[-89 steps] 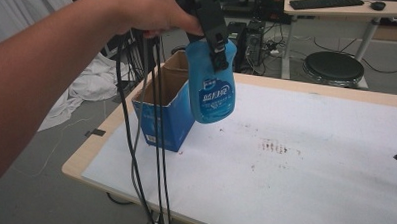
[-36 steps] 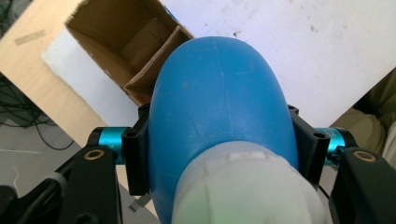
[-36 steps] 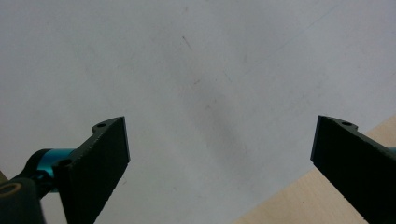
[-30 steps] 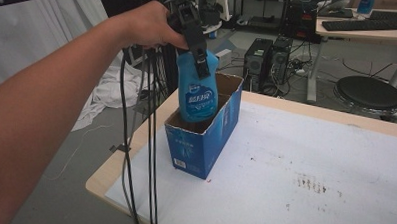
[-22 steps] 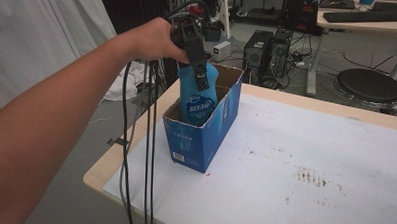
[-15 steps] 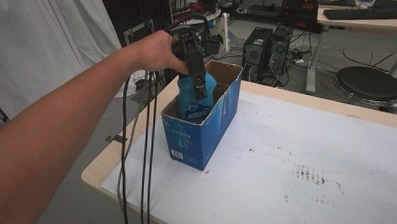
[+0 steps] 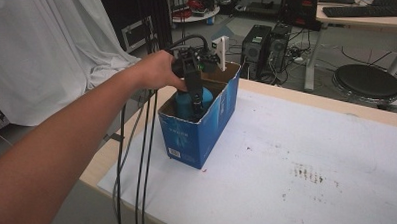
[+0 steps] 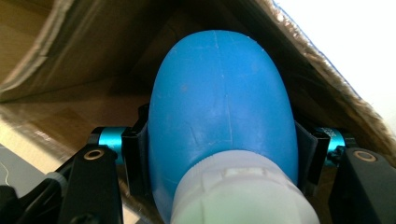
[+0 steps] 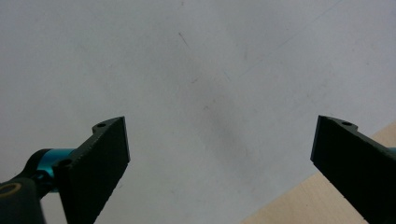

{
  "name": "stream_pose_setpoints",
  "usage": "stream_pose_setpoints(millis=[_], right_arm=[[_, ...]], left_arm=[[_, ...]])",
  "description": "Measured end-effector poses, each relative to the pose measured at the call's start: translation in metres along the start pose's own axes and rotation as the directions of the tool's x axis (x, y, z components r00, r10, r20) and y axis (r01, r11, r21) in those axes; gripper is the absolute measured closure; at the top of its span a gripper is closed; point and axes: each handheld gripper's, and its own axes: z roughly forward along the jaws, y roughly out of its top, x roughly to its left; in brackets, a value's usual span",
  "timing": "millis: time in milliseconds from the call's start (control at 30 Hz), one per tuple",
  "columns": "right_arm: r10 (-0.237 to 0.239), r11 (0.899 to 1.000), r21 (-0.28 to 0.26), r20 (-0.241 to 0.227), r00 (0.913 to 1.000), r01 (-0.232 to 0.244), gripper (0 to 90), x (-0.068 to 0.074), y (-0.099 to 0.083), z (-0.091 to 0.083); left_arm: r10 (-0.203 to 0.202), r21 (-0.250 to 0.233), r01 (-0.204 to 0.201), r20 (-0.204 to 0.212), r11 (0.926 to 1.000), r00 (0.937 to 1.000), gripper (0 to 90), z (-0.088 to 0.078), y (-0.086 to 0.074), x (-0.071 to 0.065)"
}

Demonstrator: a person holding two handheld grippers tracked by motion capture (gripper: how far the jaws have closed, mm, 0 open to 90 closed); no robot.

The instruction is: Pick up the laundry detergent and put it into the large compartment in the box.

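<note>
Bottle (image 8: 223,116) is sitting clamped in the left gripper (image 7: 193,87) inside the box (image 7: 201,129) — release gently; right gripper (image 9: 219,154) is gaping empty.

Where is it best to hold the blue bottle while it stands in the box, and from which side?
Probably the shoulder just below the white cap, from above. The bottle stands upright in the box, whose walls block its sides; the left gripper already clamps it this way.

Left gripper (image 7: 196,99) holds blue bottle (image 7: 187,102) inside box (image 7: 198,129).
</note>
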Motion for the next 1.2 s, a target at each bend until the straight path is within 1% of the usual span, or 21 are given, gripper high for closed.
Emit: stream_pose_setpoints(millis=[133,167,200,367,467,600,667,767,800,900,1033,1100,1200], right_arm=[[0.006,1.0,0.002,0.0,1.0,-0.006,3.6,0.0,0.0,0.0],[0.005,1.0,0.001,-0.001,1.0,-0.005,3.6,0.0,0.0,0.0],[0.002,1.0,0.001,-0.001,1.0,-0.002,3.6,-0.001,-0.001,0.001],[0.008,1.0,0.005,-0.008,0.9999,-0.008,3.6,0.0,-0.001,0.003],[0.001,1.0,0.004,-0.007,1.0,-0.001,3.6,0.0,0.0,0.004],[-0.001,1.0,0.003,-0.007,1.0,0.001,3.6,0.0,0.0,0.003],[0.004,1.0,0.002,-0.007,1.0,-0.004,3.6,0.001,-0.001,0.003],[-0.001,1.0,0.003,-0.006,1.0,0.001,3.6,0.0,-0.001,0.002],[0.001,1.0,-0.001,-0.009,1.0,-0.001,3.6,0.0,-0.002,0.003],[0.004,1.0,0.0,-0.009,0.9999,-0.004,3.6,0.0,-0.003,0.003],[-0.001,1.0,0.0,-0.009,1.0,0.001,3.6,0.0,-0.002,0.003],[-0.001,1.0,-0.003,-0.01,0.9999,0.001,3.6,0.0,-0.002,0.003],[0.002,1.0,-0.004,-0.012,0.9999,-0.002,3.6,0.0,-0.002,0.003]], left_arm=[[-0.003,0.013,0.003,0.004,0.9999,1.0,37.6,0.006,0.0,0.0],[-0.004,0.01,0.004,0.005,0.9999,1.0,37.6,0.007,-0.001,0.0],[-0.004,0.003,0.004,0.007,1.0,1.0,37.6,0.007,-0.001,0.001],[-0.015,0.009,0.015,0.011,0.9999,0.9998,37.5,0.008,0.0,0.002],[-0.017,0.013,0.017,0.015,0.9998,0.9997,37.3,0.008,0.001,0.003],[-0.028,0.005,0.028,0.025,0.9996,0.9993,37.2,0.008,0.0,0.004],[-0.042,-0.003,0.042,0.034,0.9991,0.9985,37.2,0.009,0.0,0.005],[-0.048,-0.006,0.048,0.046,0.9988,0.9978,36.7,0.008,0.0,0.007],[-0.056,-0.007,0.057,0.051,0.9984,0.9971,36.7,0.007,0.0,0.007],[-0.065,-0.004,0.065,0.057,0.9979,0.9963,31.5,0.007,-0.001,0.009],[-0.081,-0.024,0.083,0.071,0.9962,0.9941,30.0,0.003,-0.004,0.011],[-0.089,-0.038,0.093,0.085,0.995,0.9924,29.4,0.0,-0.005,0.011],[-0.097,-0.065,0.102,0.085,0.9926,0.9917,27.1,-0.005,-0.007,0.011]])
